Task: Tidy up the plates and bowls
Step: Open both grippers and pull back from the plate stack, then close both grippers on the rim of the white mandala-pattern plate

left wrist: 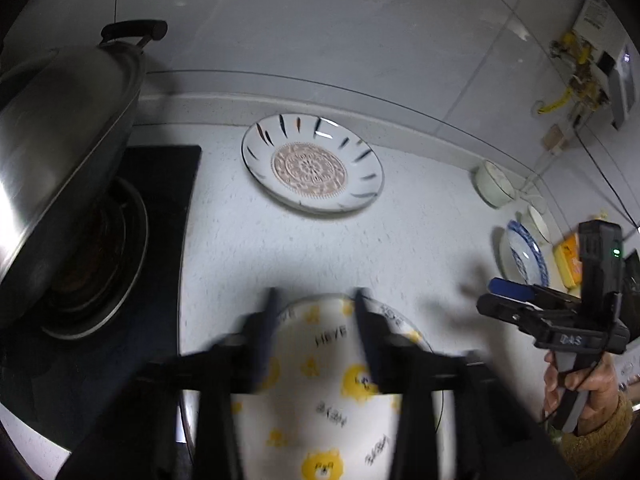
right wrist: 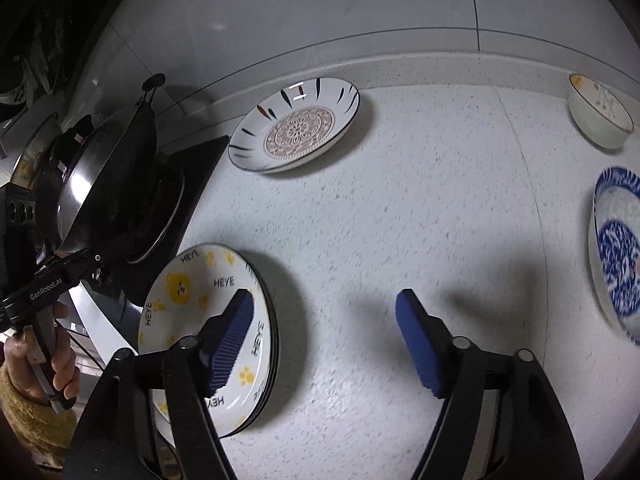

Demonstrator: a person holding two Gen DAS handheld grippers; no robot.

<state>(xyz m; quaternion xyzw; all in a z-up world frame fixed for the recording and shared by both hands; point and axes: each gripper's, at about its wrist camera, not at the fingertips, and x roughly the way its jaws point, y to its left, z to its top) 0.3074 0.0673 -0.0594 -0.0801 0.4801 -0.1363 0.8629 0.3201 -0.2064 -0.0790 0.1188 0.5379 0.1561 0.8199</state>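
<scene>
At the far left, your covered wok (right wrist: 108, 184) sits on the black stove (right wrist: 192, 184), and your left hand-held gripper (left wrist: 316, 300), marked "GenRobot.AI" on its body, hangs over the stack of cartoon plates (right wrist: 208, 320) with its jaws apart and nothing pressed between them. You can read "HEYE" printed several times among the yellow bears and paw prints on the top plate. The stack shows about four rims, though the edges blur together, and it rests on the speckled white surface (right wrist: 400, 220) just beside the stove. Behind it, near the back ledge, lies one plate with a pink mandala centre and dark dashes around its rim (right wrist: 296, 128). Your right hand-held gripper (right wrist: 324, 320) stands wide and empty over bare surface, its blue pads (right wrist: 416, 332) clear of everything. At the right you have one white bowl with an orange rim (right wrist: 600, 120) and one blue-patterned dish (right wrist: 616, 240), well apart from the stack
</scene>
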